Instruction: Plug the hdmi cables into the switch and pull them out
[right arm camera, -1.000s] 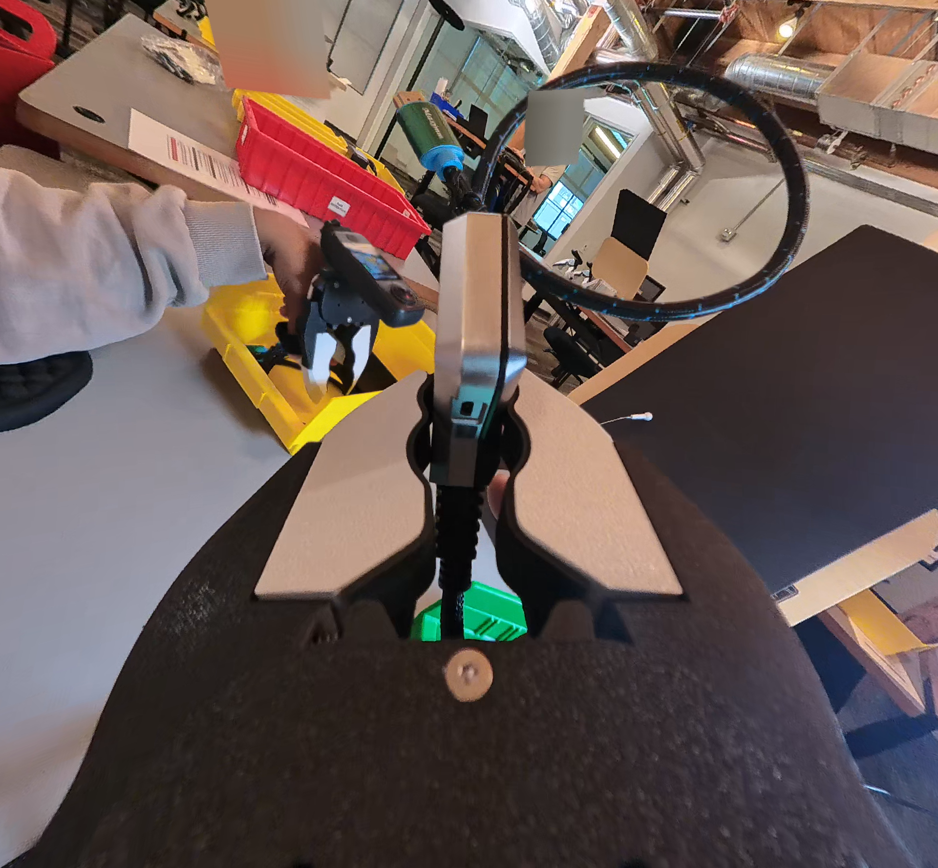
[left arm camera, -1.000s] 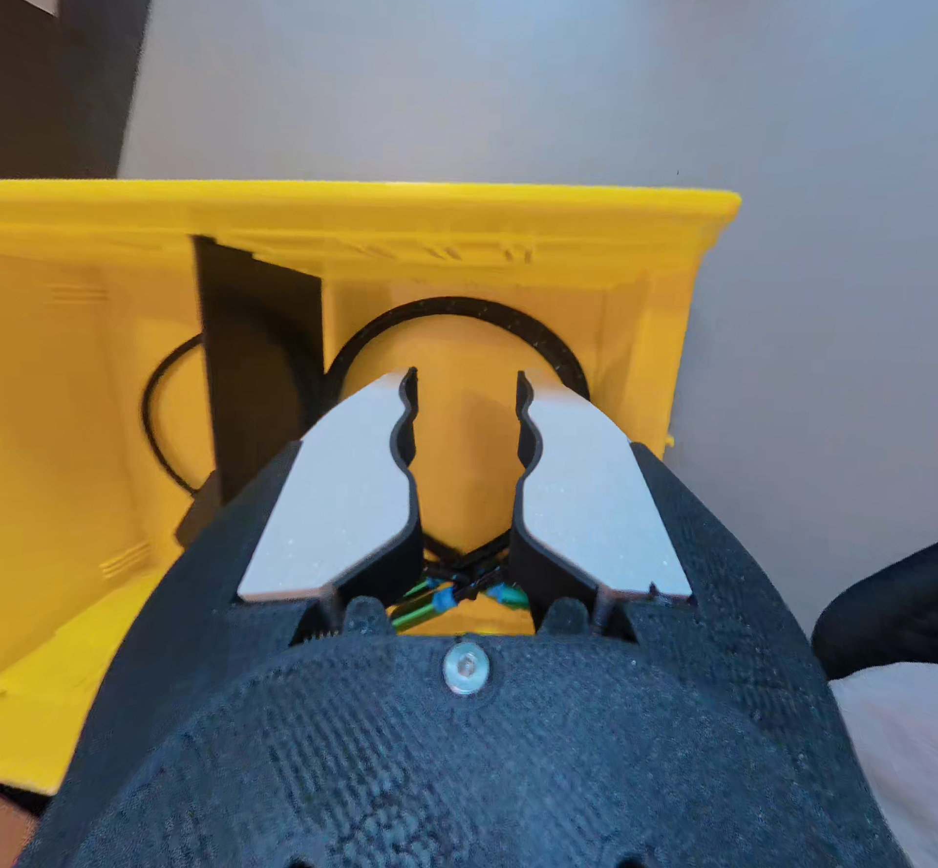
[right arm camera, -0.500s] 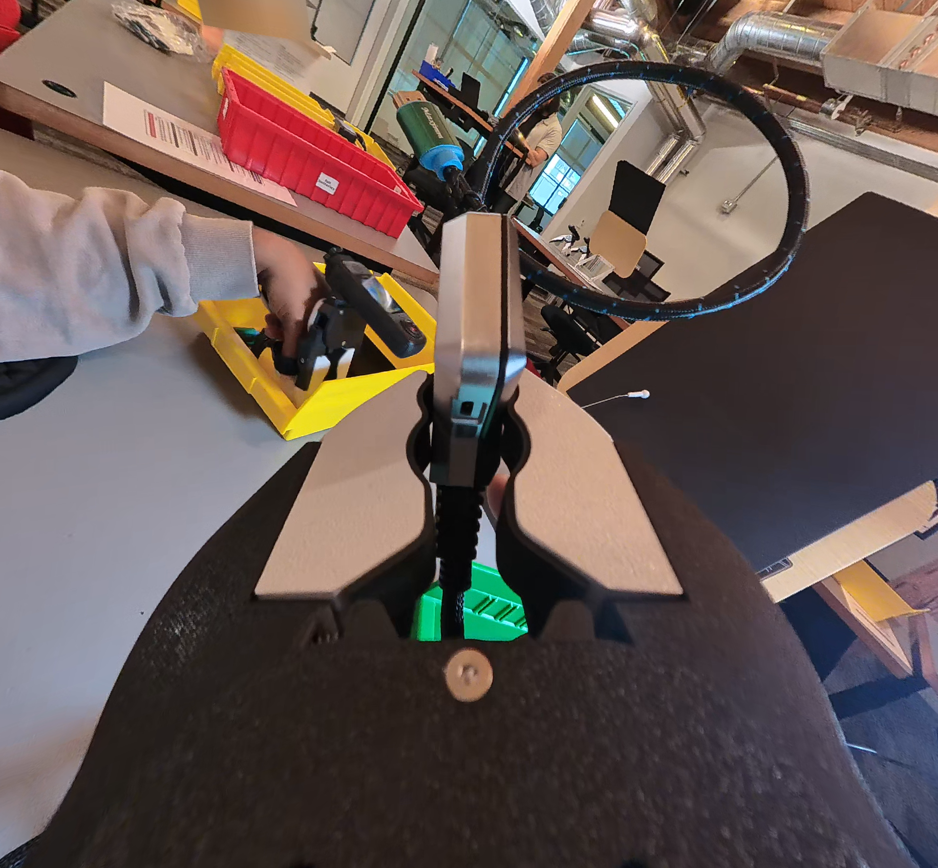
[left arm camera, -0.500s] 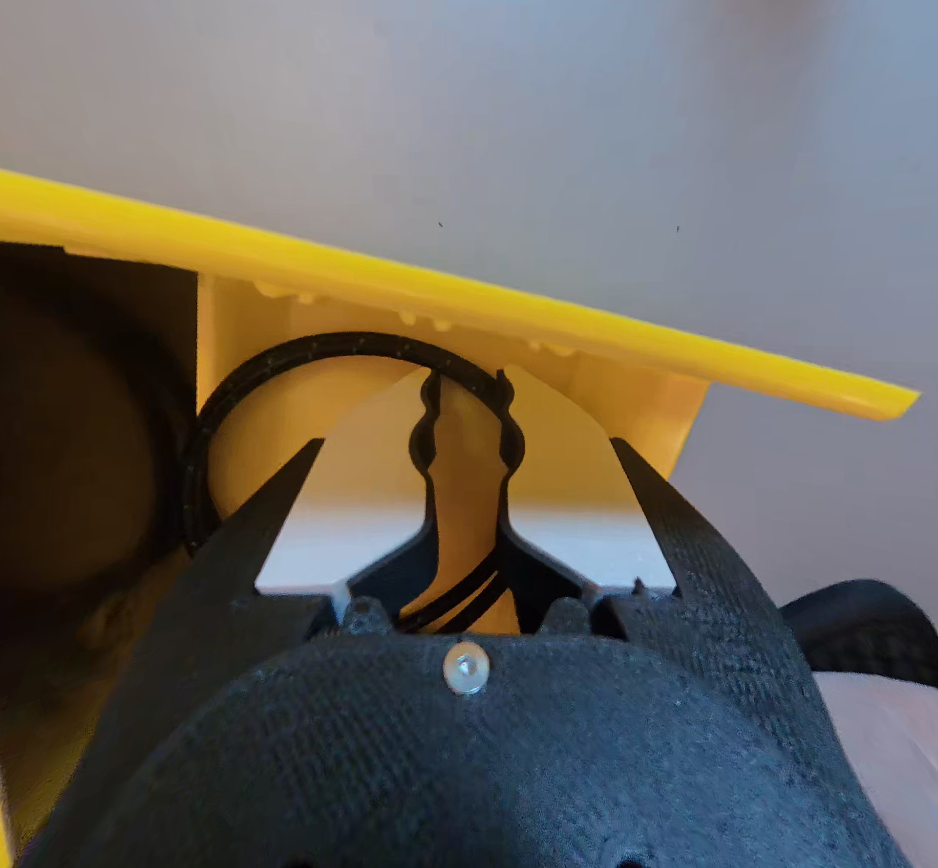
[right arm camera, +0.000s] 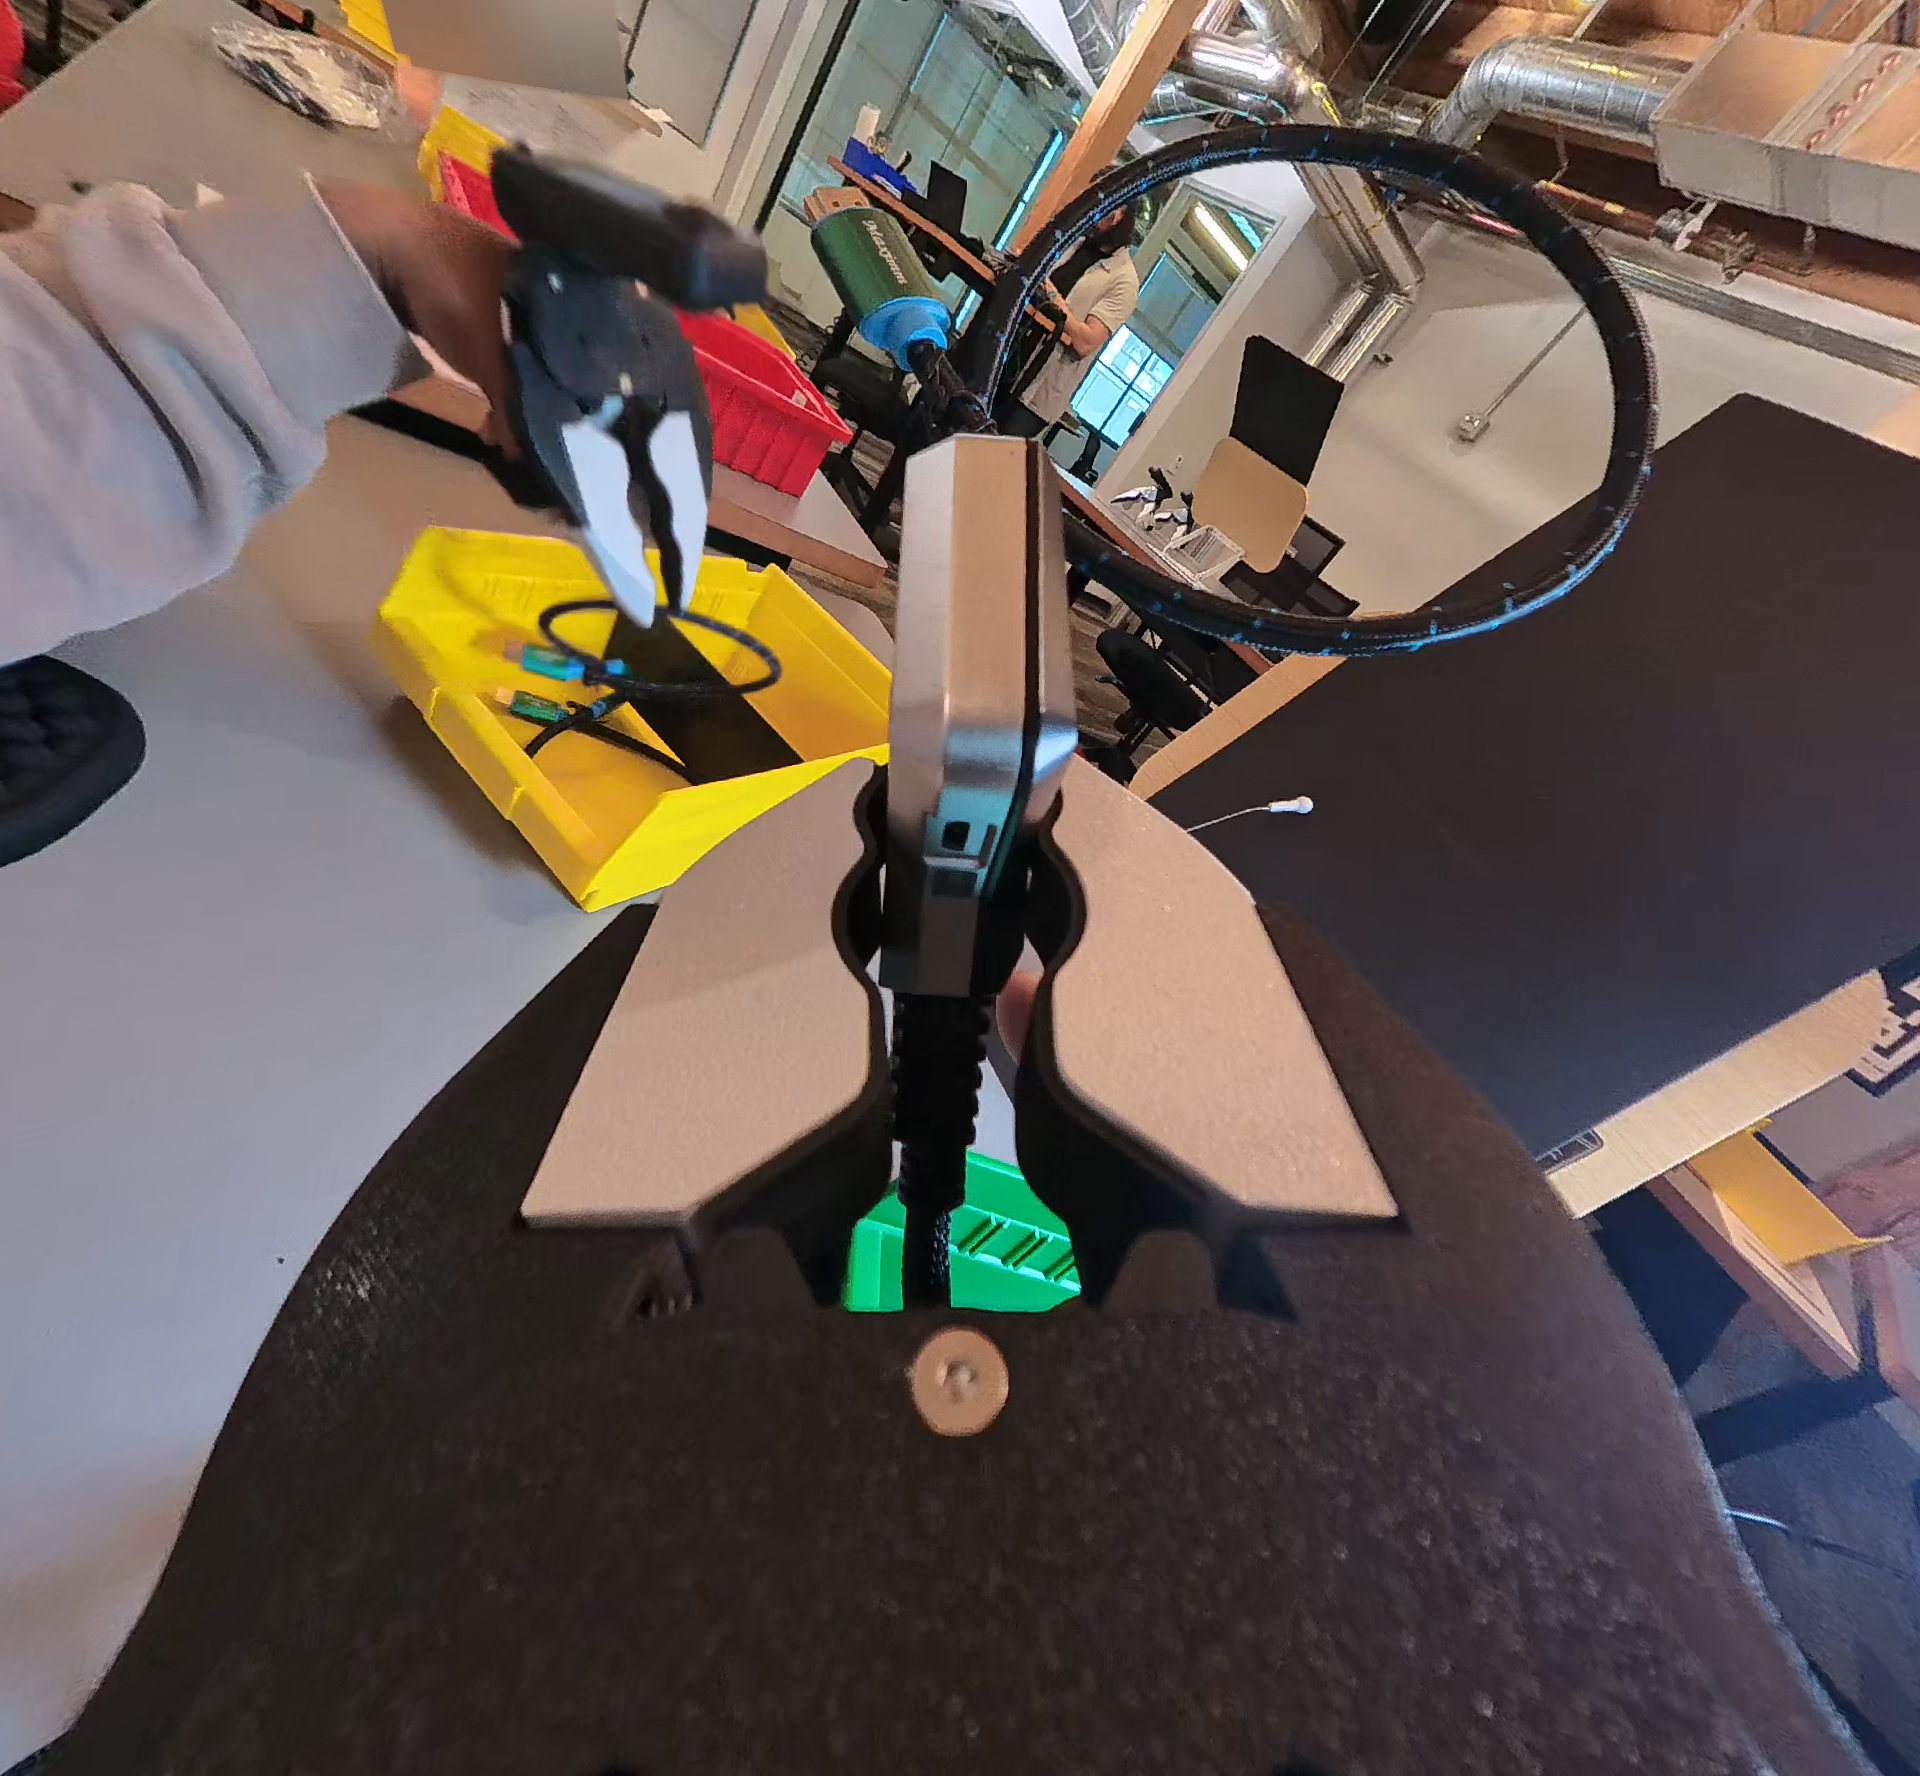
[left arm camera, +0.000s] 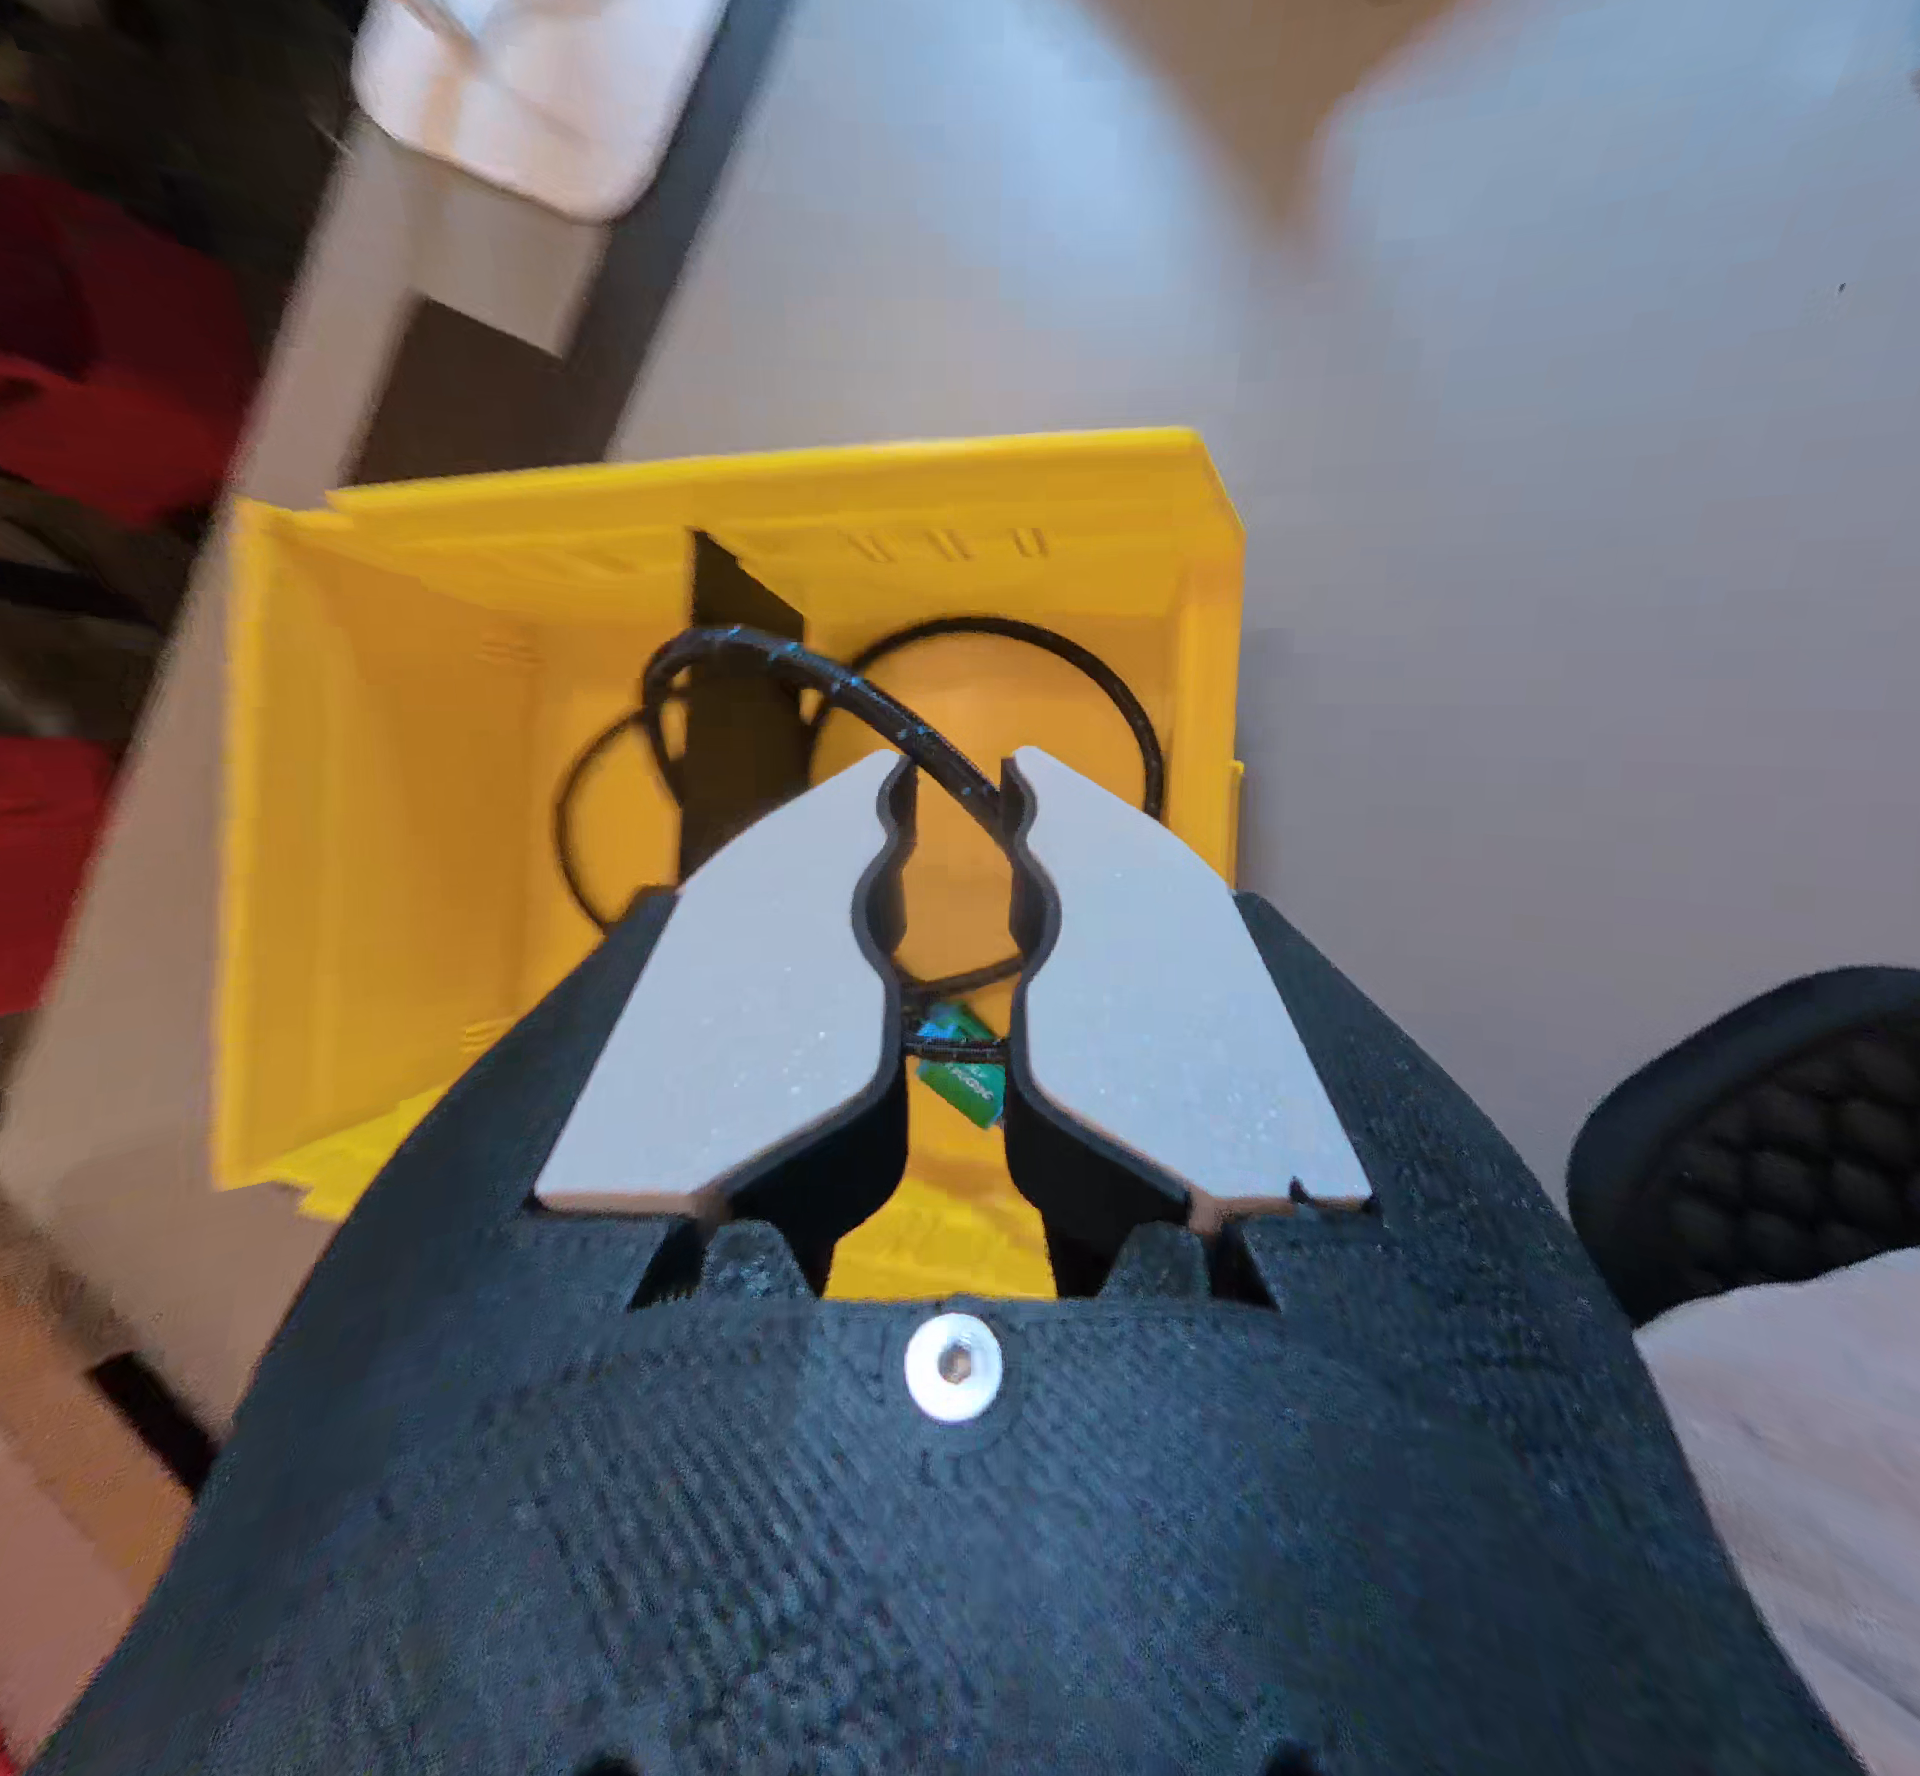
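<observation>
My right gripper [right arm camera: 971,791] is shut on the silver HDMI switch [right arm camera: 971,635] and holds it upright above the grey table [right arm camera: 260,999]. The switch's own braided cable [right arm camera: 1621,396] loops high to the right. My left gripper [left arm camera: 958,770] hangs over the yellow bin [left arm camera: 364,791], nearly closed on a black braided HDMI cable [left arm camera: 831,687] that rises from the bin to its fingertips. A second thin cable [left arm camera: 1122,708] and green-tipped plugs [left arm camera: 961,1082] lie in the bin. The right wrist view shows the left gripper [right arm camera: 649,604] above the bin [right arm camera: 499,760].
A green bin [right arm camera: 997,1248] sits right under my right gripper. A red bin [right arm camera: 769,407] stands behind the yellow one. A large black panel [right arm camera: 1558,843] fills the right side. A black chair [left arm camera: 1766,1124] is beside the table edge. A person stands far back. About 30 cm separates my left fingertips from my right.
My left gripper dipped into the yellow bin, narrowed its jaws, and has risen out with a cable at its tips. My right gripper keeps holding the switch nearly still.
</observation>
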`<state>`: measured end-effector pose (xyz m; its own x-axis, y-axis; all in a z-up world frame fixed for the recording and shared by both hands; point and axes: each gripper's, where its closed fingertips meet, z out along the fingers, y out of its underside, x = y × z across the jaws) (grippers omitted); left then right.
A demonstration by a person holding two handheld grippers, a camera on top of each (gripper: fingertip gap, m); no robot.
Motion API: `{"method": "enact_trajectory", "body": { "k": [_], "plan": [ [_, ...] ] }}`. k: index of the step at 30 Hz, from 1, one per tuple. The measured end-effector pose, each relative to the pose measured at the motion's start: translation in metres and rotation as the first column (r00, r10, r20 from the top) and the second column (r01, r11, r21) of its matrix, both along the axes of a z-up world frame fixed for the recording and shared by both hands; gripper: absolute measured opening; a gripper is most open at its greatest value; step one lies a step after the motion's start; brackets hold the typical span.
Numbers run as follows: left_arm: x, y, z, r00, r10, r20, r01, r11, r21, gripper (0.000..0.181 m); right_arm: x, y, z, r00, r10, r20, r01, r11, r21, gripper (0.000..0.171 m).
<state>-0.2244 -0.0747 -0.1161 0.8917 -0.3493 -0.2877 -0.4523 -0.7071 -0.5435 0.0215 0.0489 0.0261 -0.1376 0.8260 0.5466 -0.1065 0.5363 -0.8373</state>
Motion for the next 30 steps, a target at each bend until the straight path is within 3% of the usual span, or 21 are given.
{"method": "enact_trajectory", "body": {
  "k": [3,6,11,13,15,19,22,25,28,30],
  "plan": [
    [0.000,-0.003,0.053,0.990,0.016,-0.139,0.015,0.975,0.220,0.012,0.001,0.001,0.001,1.000,-0.002,-0.004,0.002,1.000,-0.004,0.023],
    [0.032,-0.001,0.098,0.977,-0.058,-0.205,0.138,0.905,0.403,0.009,0.001,0.005,0.001,1.000,-0.008,-0.006,0.008,1.000,-0.013,0.023],
    [0.122,0.011,0.125,0.908,-0.382,-0.173,0.413,0.740,0.530,0.006,0.007,0.011,0.007,0.999,-0.032,-0.024,0.031,0.999,-0.015,0.023],
    [0.157,0.018,0.120,0.847,-0.528,-0.066,0.475,0.693,0.542,0.006,0.010,0.014,0.010,0.999,-0.041,-0.034,0.040,0.999,-0.016,0.023],
    [0.180,0.034,0.102,0.795,-0.602,0.070,0.488,0.704,0.517,0.006,0.013,0.016,0.013,0.998,-0.048,-0.042,0.047,0.999,-0.018,0.023],
    [0.181,0.089,0.017,0.851,-0.479,0.215,0.420,0.867,0.269,0.005,0.016,0.021,0.015,0.997,-0.064,-0.047,0.063,0.998,-0.013,0.023],
    [0.171,0.113,-0.027,0.891,-0.383,0.245,0.351,0.921,0.166,0.006,0.019,0.025,0.017,0.996,-0.077,-0.054,0.077,0.997,-0.003,0.023],
    [0.163,0.115,-0.025,0.907,-0.374,0.191,0.340,0.921,0.190,0.023,0.025,0.031,0.022,0.993,-0.092,-0.069,0.092,0.996,0.001,0.023],
    [0.185,0.107,-0.010,0.863,-0.468,0.190,0.418,0.873,0.251,0.025,0.028,0.039,0.024,0.992,-0.103,-0.078,0.102,0.995,-0.017,0.023],
    [0.209,0.103,-0.017,0.830,-0.530,0.174,0.489,0.841,0.230,0.030,0.028,0.044,0.023,0.991,-0.113,-0.075,0.111,0.993,-0.025,0.023]
  ]
}}
